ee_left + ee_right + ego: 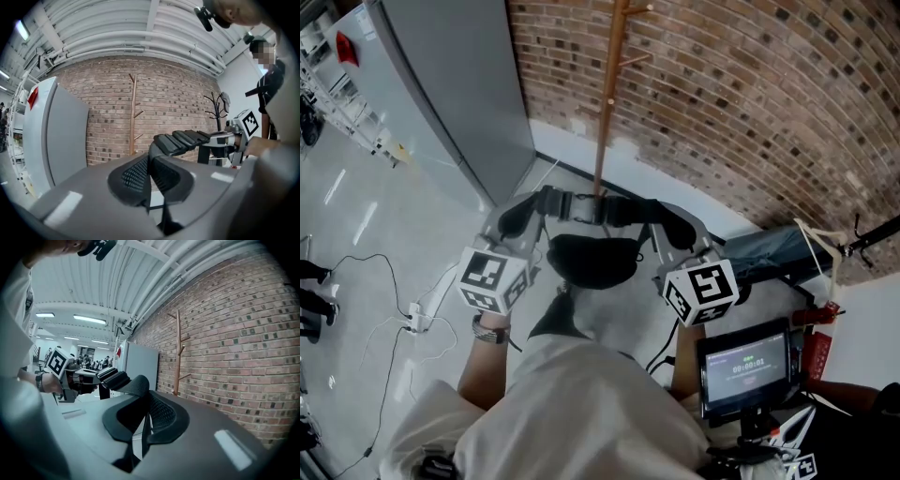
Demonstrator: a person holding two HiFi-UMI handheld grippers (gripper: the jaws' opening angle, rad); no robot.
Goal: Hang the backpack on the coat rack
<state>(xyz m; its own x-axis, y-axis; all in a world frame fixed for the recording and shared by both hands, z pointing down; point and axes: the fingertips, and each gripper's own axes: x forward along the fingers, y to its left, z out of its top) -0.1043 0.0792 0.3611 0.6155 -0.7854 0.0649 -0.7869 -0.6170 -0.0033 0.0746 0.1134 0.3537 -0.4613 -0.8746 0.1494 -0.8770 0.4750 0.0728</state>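
Backpack (591, 261): being held up off the floor between both grippers, body sagging below its strap (600, 208), at 6 o'clock of the coat rack (609, 103).
Left gripper (150, 178): jaws being clamped on the strap's mesh end, at 9 o'clock of the bag.
Right gripper (143, 416): jaws being clamped on the strap's other end, at 3 o'clock.
Pegs (635, 60): being seen high at 12 o'clock, nothing hung on them yet.
Risk: strap is probably being stretched too flat to catch a peg. The bag's weight could be dragging it out of one grip. The thin pole could be tipped by a sideways shove.
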